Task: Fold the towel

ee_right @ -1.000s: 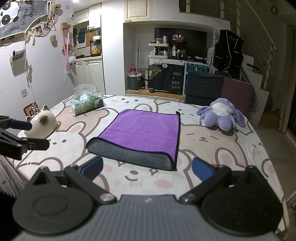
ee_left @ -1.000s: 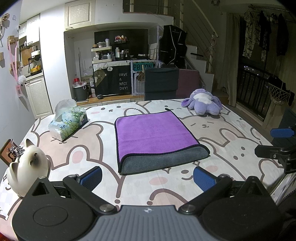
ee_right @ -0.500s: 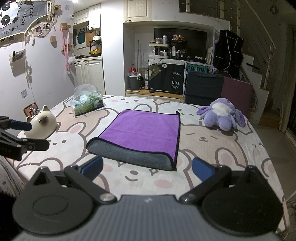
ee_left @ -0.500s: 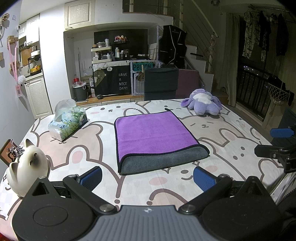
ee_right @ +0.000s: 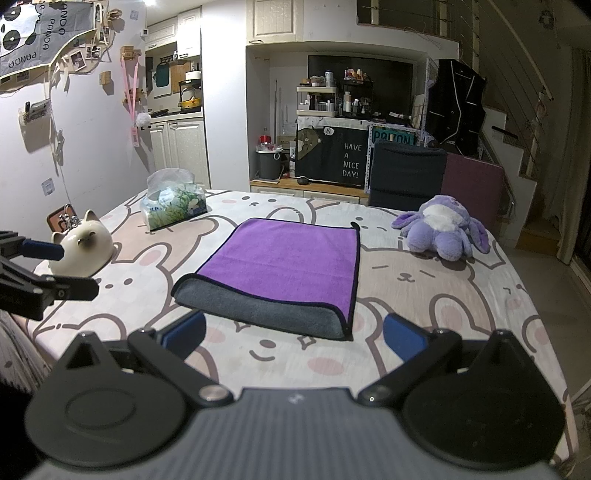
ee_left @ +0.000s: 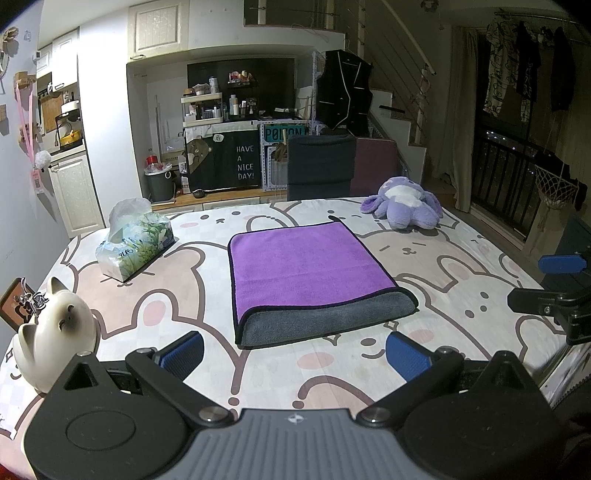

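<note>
1. Towel (ee_left: 310,273) lies folded flat near the middle of the worktop (ee_left: 461,266), purple side up, with the grey fold band along its near edge; nothing touches it.
2. Left gripper (ee_left: 293,352) hangs over the near worktop edge, blue pads wide apart, empty, short of the towel.
3. Right gripper (ee_right: 293,338) sits over the near edge too, pads spread apart and empty, with the towel's grey band just ahead.
4. Tissue pack (ee_left: 135,245) sits toward the far left corner, well apart from the towel; its printed label is too small to read.
5. White cat figurine (ee_left: 55,332) stands at the left edge, close to the left gripper's left finger (ee_left: 183,352).
6. Purple plush toy (ee_left: 404,206) lies near the far right corner, clear of the towel.
7. Dark chair back (ee_left: 319,166) stands behind the far edge.
8. Writing: black cloth (ee_right: 341,160) reads "HAVE A NICE DAY!"; wall banner (ee_right: 33,33) shows "PANDA" mirrored.
</note>
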Action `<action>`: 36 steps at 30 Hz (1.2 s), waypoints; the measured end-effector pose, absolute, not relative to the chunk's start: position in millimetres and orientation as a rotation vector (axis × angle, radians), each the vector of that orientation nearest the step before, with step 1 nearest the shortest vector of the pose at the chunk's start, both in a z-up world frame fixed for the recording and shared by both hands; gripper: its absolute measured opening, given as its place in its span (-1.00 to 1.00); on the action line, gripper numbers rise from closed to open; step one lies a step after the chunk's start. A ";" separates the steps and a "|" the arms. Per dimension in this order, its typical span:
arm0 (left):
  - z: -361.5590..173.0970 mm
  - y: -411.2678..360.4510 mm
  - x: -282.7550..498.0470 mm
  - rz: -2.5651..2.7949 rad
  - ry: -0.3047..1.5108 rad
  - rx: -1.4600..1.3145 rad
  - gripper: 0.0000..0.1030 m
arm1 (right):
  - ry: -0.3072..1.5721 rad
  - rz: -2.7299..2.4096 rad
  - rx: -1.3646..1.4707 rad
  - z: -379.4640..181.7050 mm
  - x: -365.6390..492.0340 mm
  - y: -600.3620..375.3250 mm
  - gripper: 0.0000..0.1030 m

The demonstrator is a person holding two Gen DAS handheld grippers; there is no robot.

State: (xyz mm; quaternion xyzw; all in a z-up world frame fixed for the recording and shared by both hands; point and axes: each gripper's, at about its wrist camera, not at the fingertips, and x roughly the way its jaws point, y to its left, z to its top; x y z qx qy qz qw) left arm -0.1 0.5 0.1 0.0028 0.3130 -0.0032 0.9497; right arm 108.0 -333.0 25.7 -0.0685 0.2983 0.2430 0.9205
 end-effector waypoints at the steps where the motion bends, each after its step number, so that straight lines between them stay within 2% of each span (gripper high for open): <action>1: 0.1 0.5 -0.1 -0.007 0.637 0.006 1.00 | 0.613 0.499 -0.141 25.6 108.0 -333.0 0.99; 36: 18.3 -1.5 10.3 0.051 0.562 0.039 1.00 | 0.527 0.450 -0.146 33.2 114.4 -333.2 0.99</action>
